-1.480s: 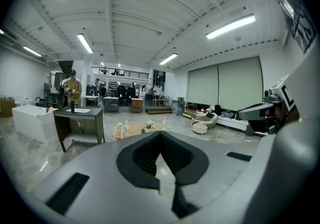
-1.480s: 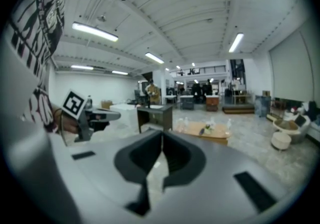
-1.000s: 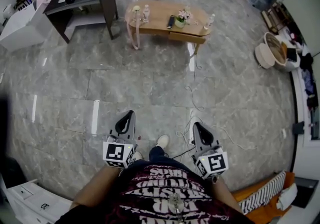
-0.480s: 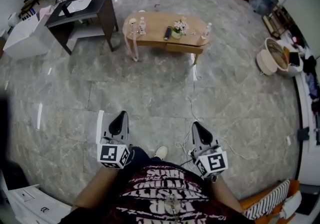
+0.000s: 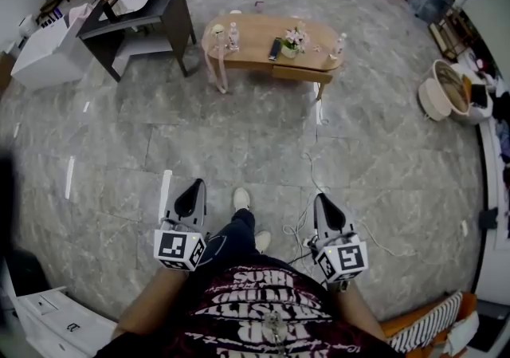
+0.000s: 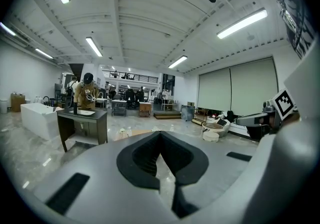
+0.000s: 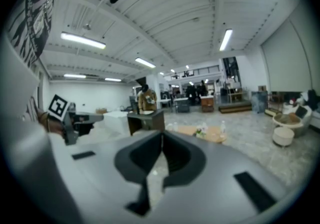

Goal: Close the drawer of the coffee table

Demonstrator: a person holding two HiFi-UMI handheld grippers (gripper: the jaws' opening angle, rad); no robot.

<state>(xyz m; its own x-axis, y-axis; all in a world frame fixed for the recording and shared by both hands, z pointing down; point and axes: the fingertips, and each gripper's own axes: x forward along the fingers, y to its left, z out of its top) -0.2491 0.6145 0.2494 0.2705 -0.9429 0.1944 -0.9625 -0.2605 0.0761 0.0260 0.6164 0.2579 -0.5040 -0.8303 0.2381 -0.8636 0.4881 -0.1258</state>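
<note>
Head view showed the left tool and right tool held side by side, pointing forward, both pressed together and empty. The wooden desk and its drawer stood far ahead. Lettering on the shirt was unreadable.

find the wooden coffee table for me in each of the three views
Head view: the coffee table sits at the top, just right of centre, far across the floor.
Left gripper view: low, a little left of centre, a thin tan strip.
Right gripper view: low, right of centre.
Shared landmark: the dark desk stands just left of the table in all three.
</note>
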